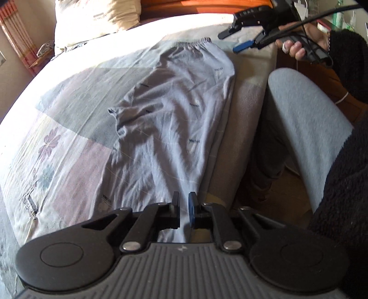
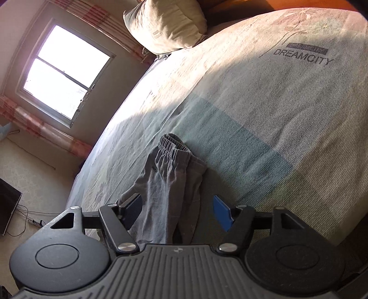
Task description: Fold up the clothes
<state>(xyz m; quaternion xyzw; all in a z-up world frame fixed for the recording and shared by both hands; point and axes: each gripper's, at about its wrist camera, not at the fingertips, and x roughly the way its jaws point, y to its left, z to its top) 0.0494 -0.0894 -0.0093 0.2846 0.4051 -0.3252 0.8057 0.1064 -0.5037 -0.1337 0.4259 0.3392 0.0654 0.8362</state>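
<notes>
1. We've got grey pants [image 1: 179,110] laid lengthwise on the bed [image 1: 69,142], close to its near edge, waistband at the far end toward the pillow [image 1: 96,20].
2. Left hand-held gripper [image 1: 184,207] sits above the leg end, its fingers a small slit apart. Fabric shows through the gap, but nothing is pinched, so we'd call it released.
3. Right hand-held gripper [image 2: 177,211] is spread wide with the waistband end of the pants between its fingers, pads not pressing (blue pad well off the cloth).
4. A person's grey-clad knee [image 1: 306,128] is just beside the bed.
</notes>
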